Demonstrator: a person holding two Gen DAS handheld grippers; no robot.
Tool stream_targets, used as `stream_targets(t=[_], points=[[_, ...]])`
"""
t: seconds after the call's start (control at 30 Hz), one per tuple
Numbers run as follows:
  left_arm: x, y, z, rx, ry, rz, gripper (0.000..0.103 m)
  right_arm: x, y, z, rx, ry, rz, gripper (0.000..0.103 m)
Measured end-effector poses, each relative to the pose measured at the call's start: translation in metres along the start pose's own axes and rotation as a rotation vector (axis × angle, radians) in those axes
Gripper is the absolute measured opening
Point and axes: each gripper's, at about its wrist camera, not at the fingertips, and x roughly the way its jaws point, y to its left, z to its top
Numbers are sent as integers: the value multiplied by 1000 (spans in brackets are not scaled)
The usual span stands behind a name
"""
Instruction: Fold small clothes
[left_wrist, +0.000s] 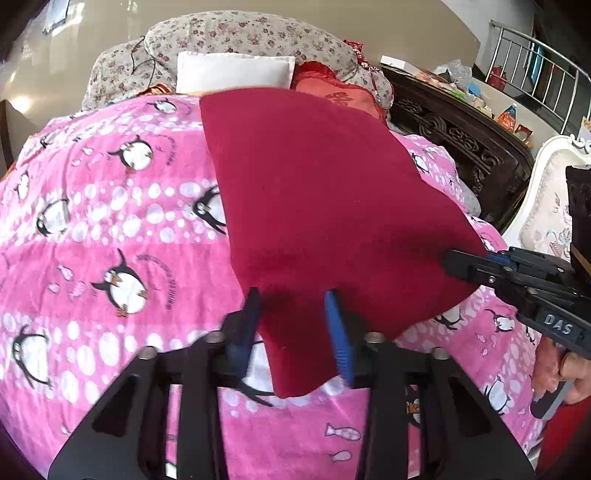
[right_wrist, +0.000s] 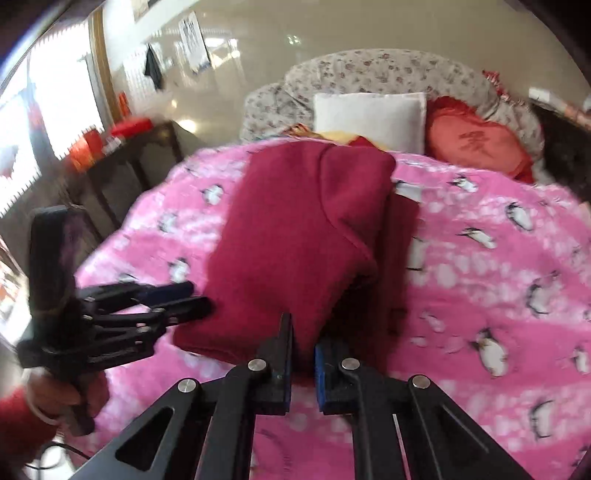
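A dark red garment (left_wrist: 314, 192) (right_wrist: 288, 229) lies folded on a pink penguin blanket (left_wrist: 110, 229) (right_wrist: 480, 258) that covers a bed. My left gripper (left_wrist: 293, 306) is at its near left corner, which hangs loose between the fingers; the jaws stand wide and the pads do not pinch it. In the right wrist view the left gripper (right_wrist: 199, 297) sits at the garment's left edge. My right gripper (right_wrist: 303, 339) is shut on the near right edge, with red cloth in the narrow gap. The left wrist view shows the right gripper (left_wrist: 448, 264) clamped on that same edge.
At the head of the bed are a white pillow (left_wrist: 232, 72) (right_wrist: 369, 118), a red cushion (right_wrist: 476, 144) and a floral quilt (left_wrist: 240, 33). Dark carved furniture (left_wrist: 461, 140) and a white chair (left_wrist: 546, 206) stand on the right, a dark table (right_wrist: 122, 173) on the left.
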Motion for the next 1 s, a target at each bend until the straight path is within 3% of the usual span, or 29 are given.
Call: stream_targets(t=[0.1, 0.23, 0.27, 0.3, 0.37, 0.6, 0.7, 1.0], points=[[13, -3, -5, 4, 2, 29, 47, 27, -5, -7, 1, 58, -64, 8], [16, 3, -7, -27, 7, 21, 52, 33, -16, -9, 54, 66, -26, 8], [15, 5, -7, -34, 9, 16, 52, 28, -19, -9, 70, 59, -11, 13], [13, 7, -6, -40, 13, 13, 52, 21, -22, -8, 93, 47, -1, 23], [10, 8, -4, -43, 12, 16, 52, 10, -23, -7, 113, 35, -18, 30], [0, 4, -1, -3, 2, 64, 52, -20, -1, 9, 74, -49, -105, 30], [-4, 6, -1, 1, -9, 70, 52, -27, 6, 18, 70, -87, -76, 30], [-8, 19, 13, -45, -28, 65, 52, 25, -10, 24, 124, -18, -51, 30]])
